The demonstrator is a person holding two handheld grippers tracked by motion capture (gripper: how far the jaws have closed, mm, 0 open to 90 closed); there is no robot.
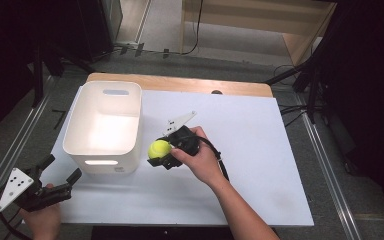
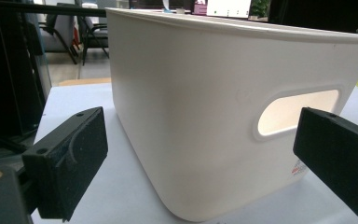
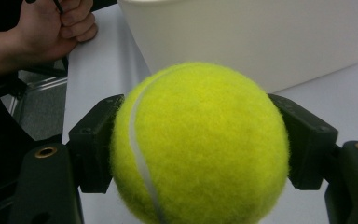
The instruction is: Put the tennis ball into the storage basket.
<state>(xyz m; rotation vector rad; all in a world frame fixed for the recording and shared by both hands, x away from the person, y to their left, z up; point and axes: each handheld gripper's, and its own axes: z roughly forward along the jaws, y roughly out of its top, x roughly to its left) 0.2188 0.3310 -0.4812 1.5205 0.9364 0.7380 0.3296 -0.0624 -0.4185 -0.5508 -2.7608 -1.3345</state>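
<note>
White table top (image 1: 260, 165) fills the middle of the high view. The white bin (image 1: 103, 125) stands on it, left of centre, open side up and empty as far as the view into it goes.

The right gripper (image 1: 164, 152) sits at frame centre, just right of the bin's near right corner, its jaws clamped on the tennis ball (image 1: 159, 148). The ball is clear of the table and level with the bin's side wall, beside it, not over the opening.

The left gripper (image 1: 60, 171) rests at lower left, in front of the bin, jaws spread wide with nothing between them.

Step in hand, as judged: carry phase, ball grasped and being brought to the bin. The next move calls for a lift above the rim, a shift toward the upper left over the opening, then release.

View differences: the right gripper view shows both pads pressed on the ball's flanks (image 3: 200, 144) and its white seam, too small to see from above. The left gripper view shows the bin's handle slot (image 2: 298, 112) and wall close up, with a sliver of ball at its right edge. The high view alone gives the ball's place relative to the rim.
</note>
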